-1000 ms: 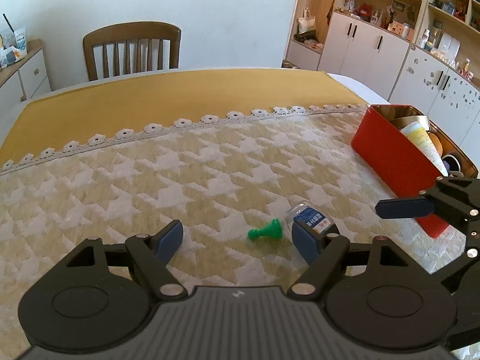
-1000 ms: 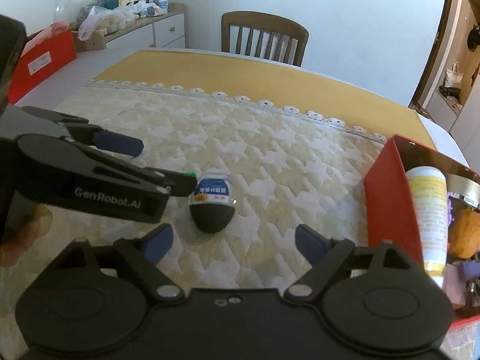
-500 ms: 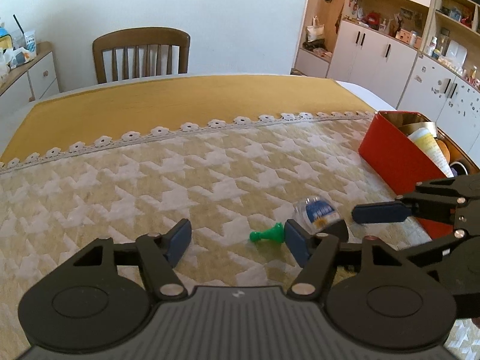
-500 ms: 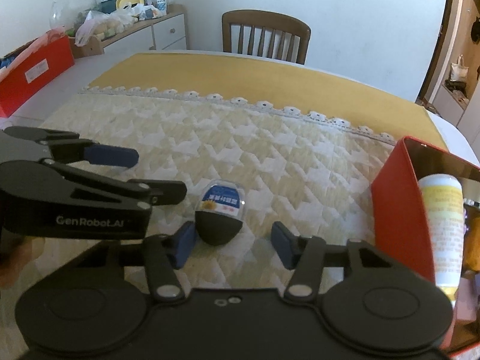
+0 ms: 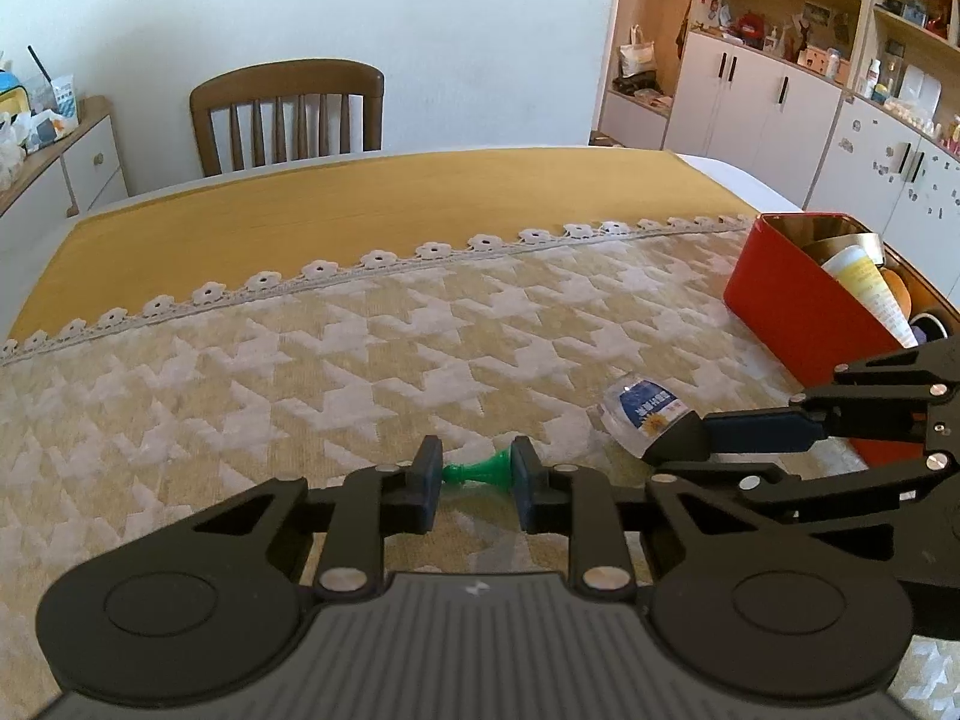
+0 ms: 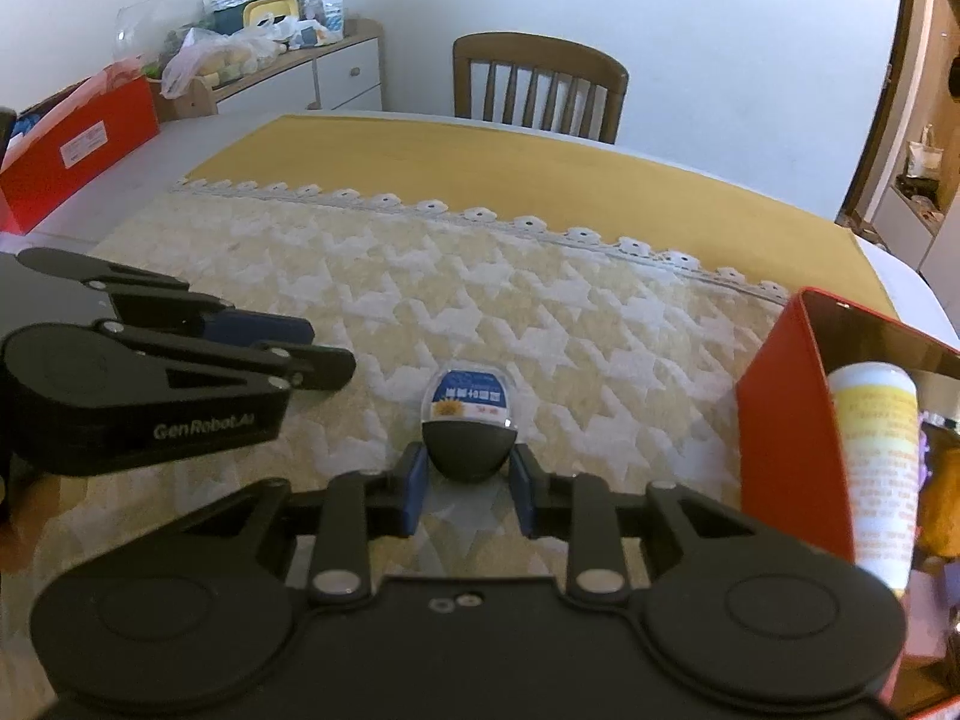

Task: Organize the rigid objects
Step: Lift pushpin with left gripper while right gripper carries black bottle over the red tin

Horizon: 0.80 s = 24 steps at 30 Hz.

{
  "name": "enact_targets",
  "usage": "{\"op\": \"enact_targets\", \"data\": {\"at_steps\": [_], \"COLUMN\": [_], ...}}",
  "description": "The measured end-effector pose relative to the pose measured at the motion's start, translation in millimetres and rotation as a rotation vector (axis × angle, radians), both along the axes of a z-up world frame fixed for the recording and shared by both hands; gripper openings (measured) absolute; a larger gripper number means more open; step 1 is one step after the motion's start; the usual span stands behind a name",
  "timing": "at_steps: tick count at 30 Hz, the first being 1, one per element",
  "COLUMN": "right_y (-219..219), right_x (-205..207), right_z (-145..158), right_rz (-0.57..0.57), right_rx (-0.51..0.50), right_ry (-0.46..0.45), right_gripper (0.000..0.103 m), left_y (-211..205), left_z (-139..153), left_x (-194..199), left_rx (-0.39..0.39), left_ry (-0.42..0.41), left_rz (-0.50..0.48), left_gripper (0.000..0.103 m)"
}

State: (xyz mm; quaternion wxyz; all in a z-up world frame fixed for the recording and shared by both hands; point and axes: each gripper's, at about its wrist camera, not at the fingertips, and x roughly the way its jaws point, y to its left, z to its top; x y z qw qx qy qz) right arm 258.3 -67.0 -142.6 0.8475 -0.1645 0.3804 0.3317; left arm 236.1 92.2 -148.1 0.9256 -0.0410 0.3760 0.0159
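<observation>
Quilted houndstooth tablecloth [image 5: 360, 360]; left gripper [image 5: 474, 483] jaws clamped on green plastic pawn [image 5: 478, 471]; right gripper [image 6: 469, 486] jaws clamped on egg-shaped capsule [image 6: 469, 429].

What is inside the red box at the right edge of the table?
Inside the red box lies a white-and-yellow tube, beside something orange and a gold band. A dark round item shows partly; the box wall and the right gripper hide the bottom.

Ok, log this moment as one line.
left tongs: shut on green pawn | right tongs: shut on small bottle | both on tablecloth | red box: right, part filled
</observation>
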Motion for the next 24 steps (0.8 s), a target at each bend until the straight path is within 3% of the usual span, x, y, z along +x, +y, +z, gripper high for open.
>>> {"op": "enact_targets", "data": {"at_steps": [9,15,20,24], "right_y": [-11,-24,-18,-11], "right_x": [-13,-28,-24,-18], "right_z": [12,2,2,0], "right_rz": [-0.022,-0.014,-0.04,-0.073], "right_rx": [0.006,-0.035,-0.026,-0.011], "right_ry": [-0.003,0.031,0.038,0.039], "right_gripper": [0.027,0.029,0.052,0.055], "left_y": [-3,-7,-6,-6], "left_z": [5,8,7,9], "left_x": [-7,-17,-22,-26], "left_rx": [-0.013,-0.01,-0.007,-0.002], "left_ry": [0.009,0.012,0.024,0.025], "left_rz": [-0.004,-0.011,0.001,0.007], "left_gripper": [0.024,0.024,0.024,0.024]}}
